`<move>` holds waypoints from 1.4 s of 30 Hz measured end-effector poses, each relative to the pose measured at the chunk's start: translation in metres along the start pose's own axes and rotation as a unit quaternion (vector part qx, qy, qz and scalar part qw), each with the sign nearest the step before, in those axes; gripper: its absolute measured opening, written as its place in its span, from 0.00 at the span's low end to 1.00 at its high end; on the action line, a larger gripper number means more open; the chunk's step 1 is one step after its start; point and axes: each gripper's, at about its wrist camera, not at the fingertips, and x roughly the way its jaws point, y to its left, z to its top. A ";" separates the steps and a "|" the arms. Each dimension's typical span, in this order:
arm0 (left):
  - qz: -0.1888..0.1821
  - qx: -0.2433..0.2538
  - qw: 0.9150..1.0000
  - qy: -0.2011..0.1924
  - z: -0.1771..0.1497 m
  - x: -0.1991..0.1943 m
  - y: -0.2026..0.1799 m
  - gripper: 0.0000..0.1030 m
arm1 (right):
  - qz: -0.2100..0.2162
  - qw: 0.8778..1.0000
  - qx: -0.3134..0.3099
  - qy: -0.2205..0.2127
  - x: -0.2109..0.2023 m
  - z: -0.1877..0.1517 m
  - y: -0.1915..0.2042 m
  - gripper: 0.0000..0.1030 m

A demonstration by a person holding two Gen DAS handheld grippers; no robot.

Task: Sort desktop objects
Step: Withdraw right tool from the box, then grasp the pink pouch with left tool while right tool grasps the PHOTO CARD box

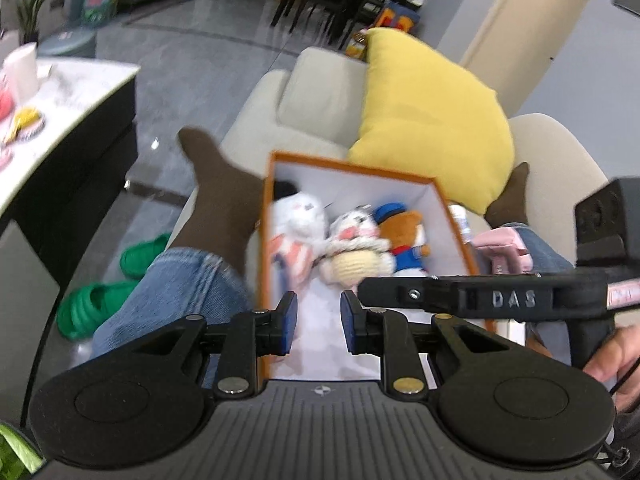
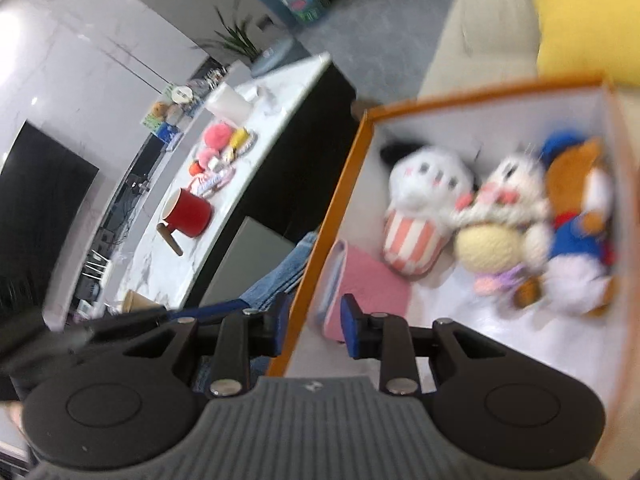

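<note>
An orange box (image 1: 269,216) with a white inside rests on the person's lap. It holds three plush toys: a white one in a striped cup (image 2: 420,216), a white and cream one (image 2: 500,224) and a brown bear in blue (image 2: 576,216). A pink pouch (image 2: 368,288) lies in the box near its left wall. My left gripper (image 1: 318,326) is open and empty above the box's near end. My right gripper (image 2: 314,328) is open and straddles the box's left wall (image 2: 340,216); its body (image 1: 496,300) crosses the left wrist view.
A white marble table (image 2: 256,128) on the left carries a red mug (image 2: 190,212), snacks and pink items. A yellow cushion (image 1: 432,120) lies on the cream sofa (image 1: 312,96) behind the box. Green slippers (image 1: 100,304) sit on the floor.
</note>
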 end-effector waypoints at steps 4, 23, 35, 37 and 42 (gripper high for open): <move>-0.011 0.031 0.999 -0.018 0.006 0.002 -0.039 0.25 | -0.043 0.996 -0.058 -0.045 -0.048 -0.010 -0.018 0.30; -0.073 0.240 0.963 0.101 0.027 0.144 -0.240 0.26 | -0.271 0.947 -0.156 0.065 -0.146 -0.021 -0.191 0.39; -0.043 0.298 0.943 0.144 0.034 0.211 -0.249 0.26 | -0.322 0.895 -0.283 0.124 -0.072 -0.021 -0.203 0.59; -0.043 0.301 0.941 0.148 0.034 0.215 -0.246 0.26 | -0.342 0.882 -0.298 0.127 -0.065 -0.024 -0.204 0.61; -0.038 0.308 0.939 0.149 0.035 0.223 -0.242 0.26 | -0.365 0.863 -0.326 0.126 -0.060 -0.032 -0.202 0.54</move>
